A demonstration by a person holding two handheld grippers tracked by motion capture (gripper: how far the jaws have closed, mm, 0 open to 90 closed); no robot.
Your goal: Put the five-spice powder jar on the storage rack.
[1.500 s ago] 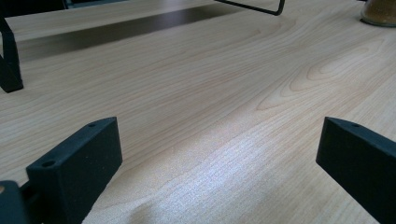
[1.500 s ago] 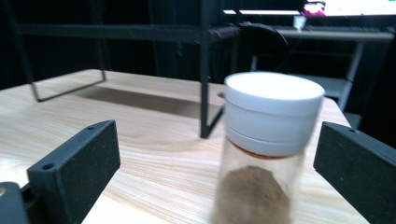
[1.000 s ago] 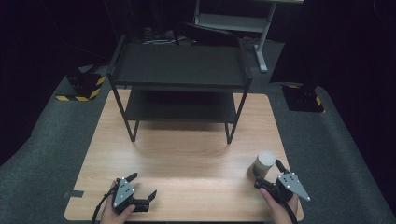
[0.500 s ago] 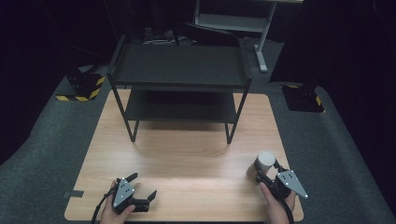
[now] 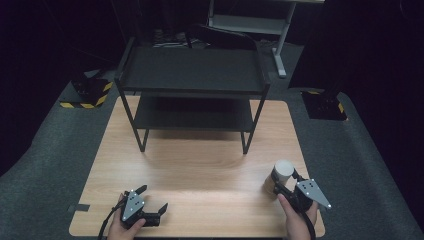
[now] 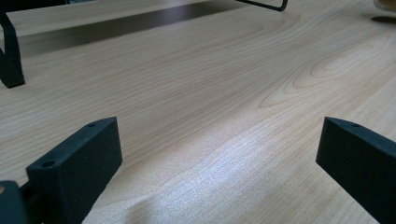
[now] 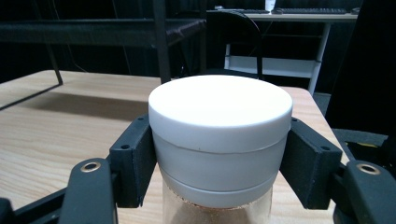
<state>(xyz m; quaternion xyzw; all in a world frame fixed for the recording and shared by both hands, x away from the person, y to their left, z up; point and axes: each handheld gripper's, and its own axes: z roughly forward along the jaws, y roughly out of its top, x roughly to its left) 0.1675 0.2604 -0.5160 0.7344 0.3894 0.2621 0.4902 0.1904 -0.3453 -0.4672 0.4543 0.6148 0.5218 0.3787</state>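
White-lidded jar [image 7: 219, 140] pinched at the lid between the right claw [image 5: 286, 186] jaws, just closed on it, near the desk [image 5: 200, 165] corner. Left claw [image 5: 150, 200] spread wide over bare wood, well apart from the jar.

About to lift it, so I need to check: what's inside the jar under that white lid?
Below the white lid, the clear jar shows a brownish fill line. What the stuff is, and anything under the lid, is hidden. The right gripper clamps the lid.

A jar [image 7: 219, 140] with a white lid [image 7: 220, 105] and clear body is stood upright near the surface's [image 5: 200, 170] right front corner, lid on.
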